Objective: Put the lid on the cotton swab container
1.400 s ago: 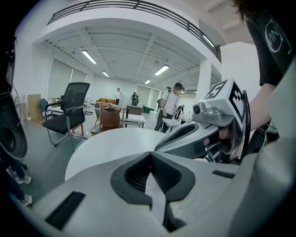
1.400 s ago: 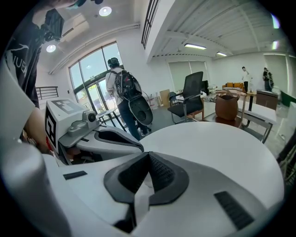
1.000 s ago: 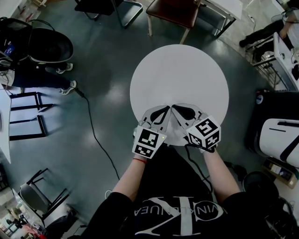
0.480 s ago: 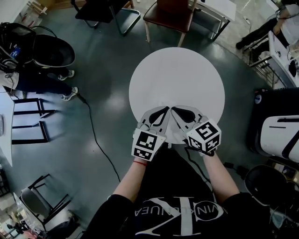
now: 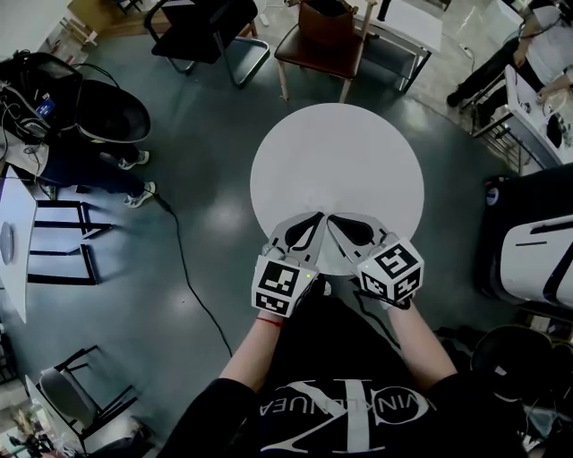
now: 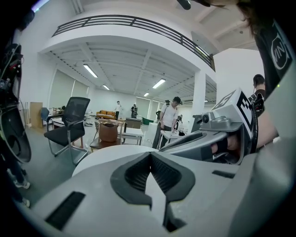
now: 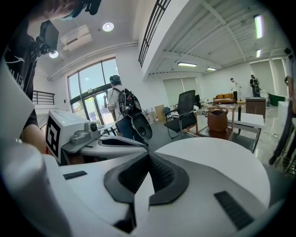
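**Both jaws closed and empty at the near edge of the tabletop; container not sighted**

The left gripper and the right gripper are held side by side over the near rim of the round white tabletop. Their tips are angled toward each other and lie just beside one another, and contact between them cannot be confirmed.

In the left gripper view, the jaws of the left gripper are seen pressed together with nothing between them. The right gripper is seen just beside them, and fingers are wrapped inside its handle.

In the right gripper view, the jaws of the right gripper are likewise shut with nothing held. The left gripper lies close alongside, and the tabletop extends beyond them.

A marker cube is carried at the rear of each gripper, the left cube and the right cube.

The cotton swab container and its lid are not seen in any view, so their position cannot be stated.

Beyond the tabletop, a brown chair and a black office chair stand on the grey floor. A black cable is trailed across the floor to the left.
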The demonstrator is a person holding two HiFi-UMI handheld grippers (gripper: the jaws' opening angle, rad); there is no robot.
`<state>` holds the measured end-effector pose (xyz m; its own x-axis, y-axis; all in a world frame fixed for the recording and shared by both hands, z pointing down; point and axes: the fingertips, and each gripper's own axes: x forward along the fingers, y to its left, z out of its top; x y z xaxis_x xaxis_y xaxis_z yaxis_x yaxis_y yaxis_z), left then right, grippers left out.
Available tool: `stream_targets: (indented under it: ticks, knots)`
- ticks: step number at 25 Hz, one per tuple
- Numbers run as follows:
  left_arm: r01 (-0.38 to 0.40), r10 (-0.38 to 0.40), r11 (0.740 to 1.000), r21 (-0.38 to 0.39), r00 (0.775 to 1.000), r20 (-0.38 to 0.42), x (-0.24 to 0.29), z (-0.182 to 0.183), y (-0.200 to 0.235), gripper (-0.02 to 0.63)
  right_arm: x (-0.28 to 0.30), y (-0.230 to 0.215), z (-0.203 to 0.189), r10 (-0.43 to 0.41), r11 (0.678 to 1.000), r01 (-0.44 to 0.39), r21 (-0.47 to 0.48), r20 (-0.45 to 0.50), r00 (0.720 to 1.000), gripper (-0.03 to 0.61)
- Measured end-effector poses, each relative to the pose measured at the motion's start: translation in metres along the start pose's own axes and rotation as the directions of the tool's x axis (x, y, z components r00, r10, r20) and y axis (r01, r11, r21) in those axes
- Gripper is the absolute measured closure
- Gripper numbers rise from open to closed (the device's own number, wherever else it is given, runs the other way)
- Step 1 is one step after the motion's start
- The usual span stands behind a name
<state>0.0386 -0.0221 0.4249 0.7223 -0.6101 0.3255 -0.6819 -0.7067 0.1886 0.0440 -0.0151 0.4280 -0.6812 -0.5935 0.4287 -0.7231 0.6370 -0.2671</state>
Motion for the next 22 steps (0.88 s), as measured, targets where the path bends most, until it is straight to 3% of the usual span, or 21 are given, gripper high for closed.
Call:
stream_targets:
  ticks: [22]
  knots:
    - [0.007, -0.008, 1.0, 0.031, 0.998, 0.056, -0.059, 0.028, -0.049, 0.607, -0.056, 0.055, 0.021, 0.008, 1.0, -0.008, -0.008, 0.061, 0.998, 0.575]
